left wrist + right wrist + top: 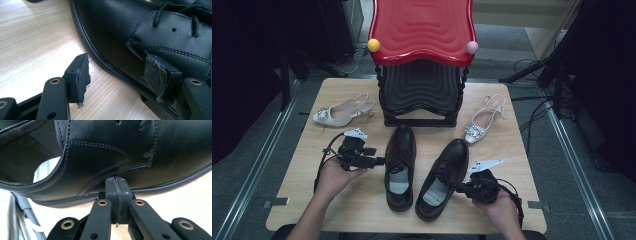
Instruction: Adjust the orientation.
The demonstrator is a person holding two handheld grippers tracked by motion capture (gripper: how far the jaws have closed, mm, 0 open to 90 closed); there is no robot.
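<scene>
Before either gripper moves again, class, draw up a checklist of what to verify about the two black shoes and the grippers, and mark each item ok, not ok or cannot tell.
1. Left gripper open: ok; its jaws stand apart beside the left shoe.
2. Left gripper holds that shoe: not ok; one pad is against the leather, the other is over bare table.
3. Right gripper open: not ok; its jaws are pressed together with nothing between.
4. Right gripper touches the right shoe: cannot tell; its tips are at the shoe's side.
5. Both black shoes upright on their soles: ok.
6. Rack behind the shoes unblocked: ok.
</scene>
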